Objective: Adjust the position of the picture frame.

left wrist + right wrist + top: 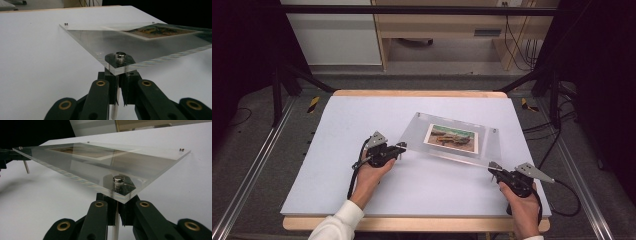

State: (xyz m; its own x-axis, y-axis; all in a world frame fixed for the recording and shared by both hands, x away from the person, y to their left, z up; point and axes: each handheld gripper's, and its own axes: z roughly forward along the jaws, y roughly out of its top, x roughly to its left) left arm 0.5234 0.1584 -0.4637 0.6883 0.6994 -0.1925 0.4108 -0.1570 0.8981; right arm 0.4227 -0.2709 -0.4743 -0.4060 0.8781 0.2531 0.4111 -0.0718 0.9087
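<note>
A clear frame (451, 139) with a photo (450, 137) sandwiched inside sits over the middle-right of the white counter (337, 165). Its long side runs from near left to far right, skewed against the counter's edge. Its near edge is raised while its far edge lies low by the counter. The left tool (398, 148) is clamped on the peg (114, 110) under the near-left corner, below a silver cap (120, 55). The right tool (495, 168) is clamped likewise on the post (115, 230) under the near-right corner.
</note>
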